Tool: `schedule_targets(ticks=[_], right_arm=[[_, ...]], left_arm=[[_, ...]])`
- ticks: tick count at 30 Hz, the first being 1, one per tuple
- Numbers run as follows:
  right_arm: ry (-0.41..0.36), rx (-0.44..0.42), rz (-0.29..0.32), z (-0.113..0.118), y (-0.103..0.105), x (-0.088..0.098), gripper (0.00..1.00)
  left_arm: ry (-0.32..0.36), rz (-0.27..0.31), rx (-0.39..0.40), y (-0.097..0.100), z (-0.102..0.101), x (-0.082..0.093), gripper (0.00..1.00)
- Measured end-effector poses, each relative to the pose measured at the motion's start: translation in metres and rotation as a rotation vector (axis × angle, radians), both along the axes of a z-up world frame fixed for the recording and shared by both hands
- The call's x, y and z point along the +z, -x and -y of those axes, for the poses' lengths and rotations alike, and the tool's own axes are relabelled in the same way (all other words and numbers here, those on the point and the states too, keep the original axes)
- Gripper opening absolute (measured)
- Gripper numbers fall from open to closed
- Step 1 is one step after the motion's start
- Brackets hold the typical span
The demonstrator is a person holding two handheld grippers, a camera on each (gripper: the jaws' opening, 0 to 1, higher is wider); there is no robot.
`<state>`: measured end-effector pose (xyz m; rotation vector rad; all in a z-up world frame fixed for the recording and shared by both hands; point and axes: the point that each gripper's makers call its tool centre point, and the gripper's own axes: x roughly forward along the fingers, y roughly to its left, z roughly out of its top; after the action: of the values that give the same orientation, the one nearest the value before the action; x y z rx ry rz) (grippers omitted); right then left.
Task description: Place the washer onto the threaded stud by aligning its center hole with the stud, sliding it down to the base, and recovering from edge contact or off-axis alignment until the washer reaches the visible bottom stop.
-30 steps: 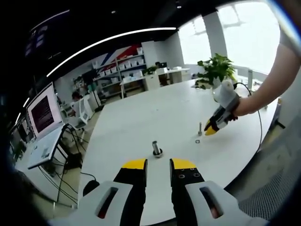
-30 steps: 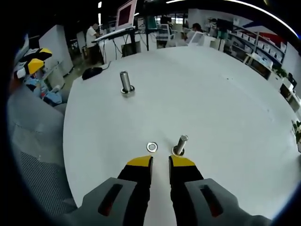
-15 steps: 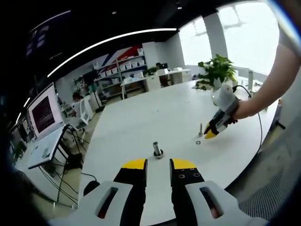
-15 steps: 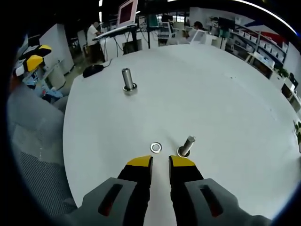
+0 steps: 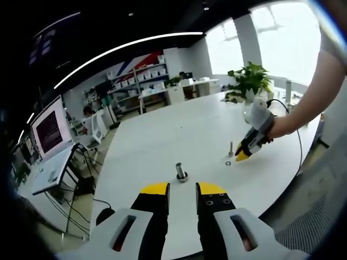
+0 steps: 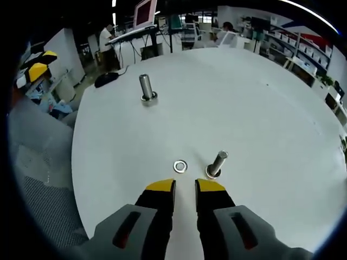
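Your washer lies flat on the bench, just beside the stud. Your right gripper hovers near it, jaws slightly apart and empty; your left gripper likewise.

left gripper view looks across the white table from its edge, right gripper view hovers closer facing back, both sharing both studs.
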<state>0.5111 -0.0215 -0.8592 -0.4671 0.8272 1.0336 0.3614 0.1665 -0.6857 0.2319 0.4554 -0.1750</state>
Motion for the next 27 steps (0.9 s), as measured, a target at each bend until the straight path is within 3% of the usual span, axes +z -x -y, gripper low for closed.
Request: schedule_targets(ticks=[27], right_arm=[[0.028,0.008,-0.005,0.005,0.006,-0.011,0.21]], left_arm=[[0.002,-0.003,-0.007,0.000,0.001,0.000,0.17]])
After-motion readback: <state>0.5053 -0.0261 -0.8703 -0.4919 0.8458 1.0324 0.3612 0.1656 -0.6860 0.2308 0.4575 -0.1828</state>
